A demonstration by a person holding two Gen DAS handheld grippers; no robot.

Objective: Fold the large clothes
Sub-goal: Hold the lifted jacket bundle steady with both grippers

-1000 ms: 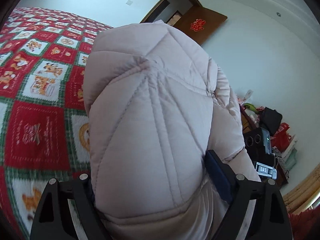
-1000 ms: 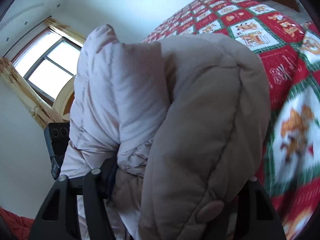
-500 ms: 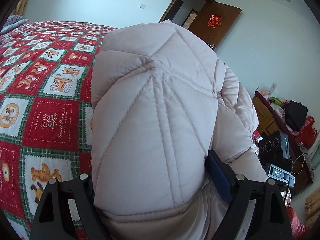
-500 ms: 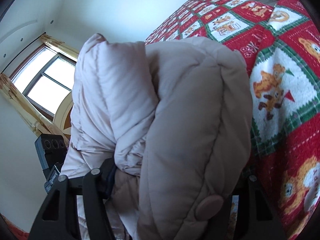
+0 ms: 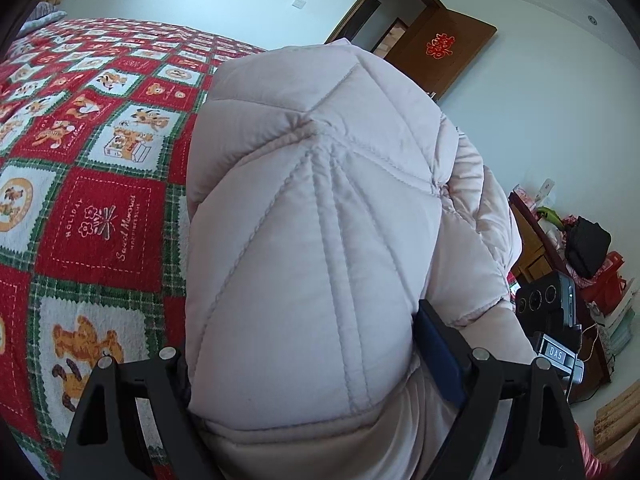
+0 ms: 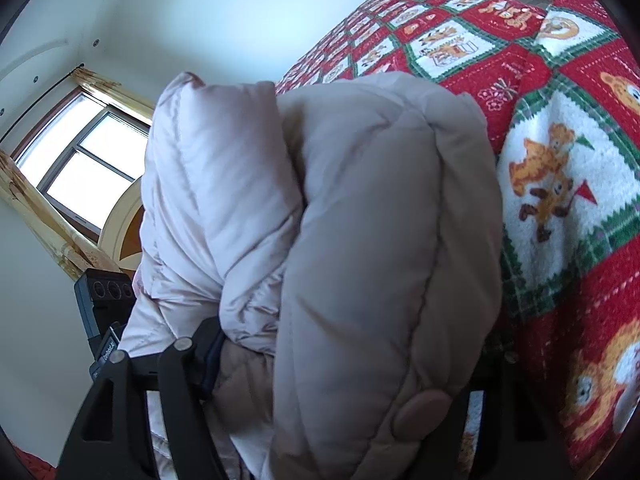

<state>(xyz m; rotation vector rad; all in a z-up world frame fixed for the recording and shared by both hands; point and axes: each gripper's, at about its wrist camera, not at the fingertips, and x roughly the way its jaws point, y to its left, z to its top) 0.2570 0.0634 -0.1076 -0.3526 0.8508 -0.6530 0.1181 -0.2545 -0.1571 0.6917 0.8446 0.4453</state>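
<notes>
The bunched pale pink quilted jacket [image 5: 312,240] hid both grippers' fingertips. The left gripper [image 5: 304,364] and right gripper [image 6: 340,360] each clamped it above the red teddy-bear bedspread [image 5: 96,216]; a brown door [image 5: 440,52] stood beyond.

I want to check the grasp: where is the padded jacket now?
The padded jacket is bunched between the left tongs and the right tongs, filling both wrist views, with the red patchwork bedspread behind it.
</notes>
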